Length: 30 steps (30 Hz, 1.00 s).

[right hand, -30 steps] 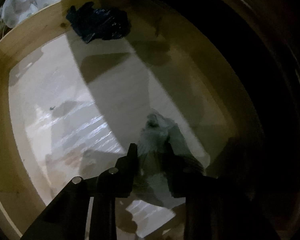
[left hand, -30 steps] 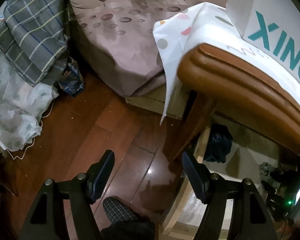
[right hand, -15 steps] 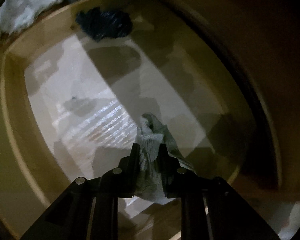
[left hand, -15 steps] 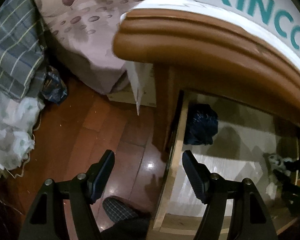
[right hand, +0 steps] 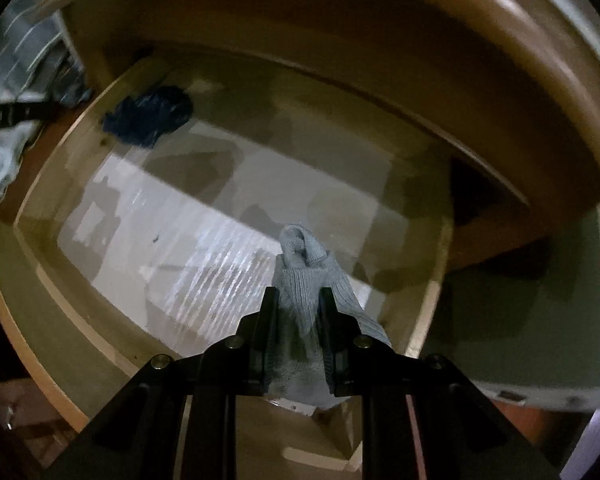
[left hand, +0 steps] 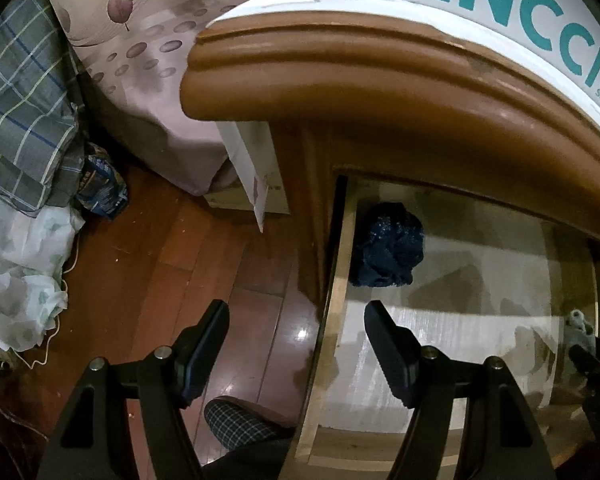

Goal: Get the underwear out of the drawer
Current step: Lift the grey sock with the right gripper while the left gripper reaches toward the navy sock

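Note:
My right gripper (right hand: 298,300) is shut on a pale grey ribbed garment (right hand: 306,264) and holds it above the pale floor of the open wooden drawer (right hand: 40,264). A dark blue crumpled garment (right hand: 150,116) lies in the drawer's far left corner, also seen as the blue garment (left hand: 388,250) in the left wrist view. My left gripper (left hand: 296,334) hangs open and empty over the drawer's left wall (left hand: 334,280), one finger over the floor, one over the drawer. The right gripper (left hand: 592,354) with the grey garment (left hand: 578,322) shows at the right edge there.
The brown nightstand top (left hand: 380,92) overhangs the drawer, with a white shoe box (left hand: 500,4) on it. A bed with patterned sheet (left hand: 148,48), a checked blanket (left hand: 20,104) and white cloth (left hand: 16,272) lie left on the wooden floor (left hand: 148,264). A checked slipper (left hand: 240,426) is below.
The right gripper closed on the grey garment and lifted it off the drawer floor while rolling. The left gripper swung from over the floor toward the drawer's left wall.

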Available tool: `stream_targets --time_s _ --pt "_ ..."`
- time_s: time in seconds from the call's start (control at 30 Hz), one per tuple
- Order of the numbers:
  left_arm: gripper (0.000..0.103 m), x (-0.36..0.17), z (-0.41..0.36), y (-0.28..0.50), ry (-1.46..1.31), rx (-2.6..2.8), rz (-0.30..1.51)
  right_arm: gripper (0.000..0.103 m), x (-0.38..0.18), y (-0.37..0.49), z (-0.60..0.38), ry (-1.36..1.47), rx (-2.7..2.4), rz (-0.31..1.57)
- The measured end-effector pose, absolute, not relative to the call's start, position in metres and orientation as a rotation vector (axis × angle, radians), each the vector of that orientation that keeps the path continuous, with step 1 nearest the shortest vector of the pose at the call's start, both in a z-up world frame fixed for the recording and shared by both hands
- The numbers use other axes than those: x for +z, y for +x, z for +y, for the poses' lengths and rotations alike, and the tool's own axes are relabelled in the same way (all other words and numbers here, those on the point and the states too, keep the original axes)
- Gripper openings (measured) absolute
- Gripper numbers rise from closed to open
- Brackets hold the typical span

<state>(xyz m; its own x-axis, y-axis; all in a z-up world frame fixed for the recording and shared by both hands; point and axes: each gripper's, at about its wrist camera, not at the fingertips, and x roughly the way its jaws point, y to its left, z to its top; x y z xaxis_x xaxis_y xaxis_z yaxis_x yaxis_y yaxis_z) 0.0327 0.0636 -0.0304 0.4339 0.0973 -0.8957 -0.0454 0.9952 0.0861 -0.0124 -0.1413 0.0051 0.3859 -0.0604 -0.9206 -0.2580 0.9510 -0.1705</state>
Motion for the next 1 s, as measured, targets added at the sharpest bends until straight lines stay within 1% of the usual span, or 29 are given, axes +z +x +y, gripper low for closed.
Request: stream_targets --time_s 0.37,0.6,1.0 --pt "0.072 -0.034 0.045 0.031 0.097 0.053 1.112 0.017 0.014 -0.021 -0.154 -0.177 0.050 1.105" --pt "0.072 -0.037 0.038 0.034 0.127 0.072 1.111 0.017 0.019 -0.022 -0.166 -0.105 -0.003 1.094" --pt "0.072 -0.045 0.015 0.029 0.300 0.082 1.070 0.017 0.026 -0.023 -0.182 -0.021 -0.070 1.074"
